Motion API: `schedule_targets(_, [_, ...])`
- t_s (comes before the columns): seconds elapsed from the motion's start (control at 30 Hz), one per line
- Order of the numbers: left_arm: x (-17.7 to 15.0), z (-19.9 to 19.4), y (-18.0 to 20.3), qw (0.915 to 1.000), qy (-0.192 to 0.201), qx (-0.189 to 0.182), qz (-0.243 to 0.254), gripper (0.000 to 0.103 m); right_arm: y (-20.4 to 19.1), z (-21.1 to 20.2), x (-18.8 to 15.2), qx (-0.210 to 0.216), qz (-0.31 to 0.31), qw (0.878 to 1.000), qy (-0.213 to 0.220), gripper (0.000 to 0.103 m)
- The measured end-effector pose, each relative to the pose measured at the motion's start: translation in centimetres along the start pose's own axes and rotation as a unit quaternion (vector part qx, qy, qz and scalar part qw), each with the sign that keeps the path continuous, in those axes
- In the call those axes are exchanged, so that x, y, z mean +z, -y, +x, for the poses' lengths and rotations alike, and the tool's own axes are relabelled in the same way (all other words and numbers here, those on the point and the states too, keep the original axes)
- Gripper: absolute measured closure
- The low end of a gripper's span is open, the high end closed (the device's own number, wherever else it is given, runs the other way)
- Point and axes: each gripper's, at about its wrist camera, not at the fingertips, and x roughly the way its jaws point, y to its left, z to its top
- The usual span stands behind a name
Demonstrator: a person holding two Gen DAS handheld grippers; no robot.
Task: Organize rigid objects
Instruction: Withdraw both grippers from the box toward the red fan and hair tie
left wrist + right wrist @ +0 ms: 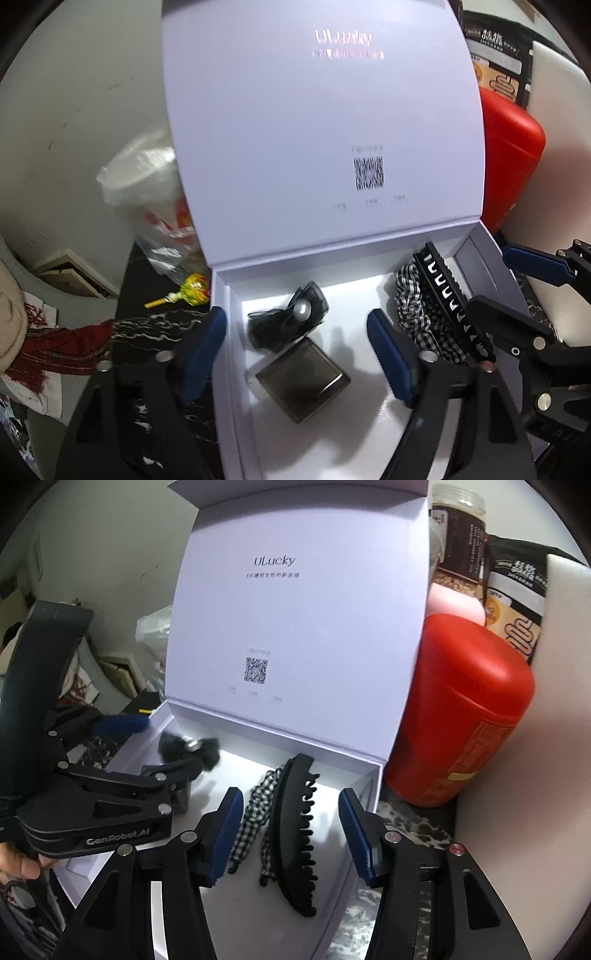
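Left tongs (295,347) spread wide, nothing pinched; blue pads straddling the left wall of the white box (229,369), one pad outside over the dark marbled counter (155,332), the other inside. Below and between the pads, free on the box floor: smoky square case (303,380), flat, and just beyond it, touching or nearly so, a black mesh bow with a pearl (291,317). Probable reason for the wide spread: items let go and meant to stay there.

Right tongs (291,834) also spread, pads either side of the black claw clip (295,834) without pressing it. Clip lying lengthwise along the right side of the box, teeth toward the right wall, resting against the checked scrunchie (255,819) on its left. Likely placed along the wall to keep the middle floor free; soft scrunchie alongside should stop it sliding.

Box lid (295,609) standing upright behind, hinged at the back edge, so the interior is open from above and in front. Lid apparently propped by the red canister (465,716) close behind its right edge; contact not certain.

Outside the box, left: lollipop (192,293) and a plastic-wrapped cup (147,192), untouched. Behind the canister: jar and dark pouch.

Judgement: rigid pieces gathered in the box, sorting well along; lollipop a possible remaining item.
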Motion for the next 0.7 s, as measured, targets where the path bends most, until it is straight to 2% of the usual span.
schedule_targets(0.1, [0.0,-0.5,0.3,1.0,0.004,0.006,0.0,0.024,0.0,-0.7,0.0,-0.001,0.0,1.0,0.006,0.049])
schedule_targets(0.37, [-0.8,-2.7,-1.1,0.9996,0.022,-0.014,-0.01,0.024,0.7,-4.2,0.1,-0.005,-0.002,1.0,0.023,0.049])
schedule_targets(0.7, [-0.7,-7.8,-1.9,0.9979,0.063,-0.011,-0.01,0.024,-0.2,-8.0,0.1,-0.008,-0.004,0.999,0.05,0.049])
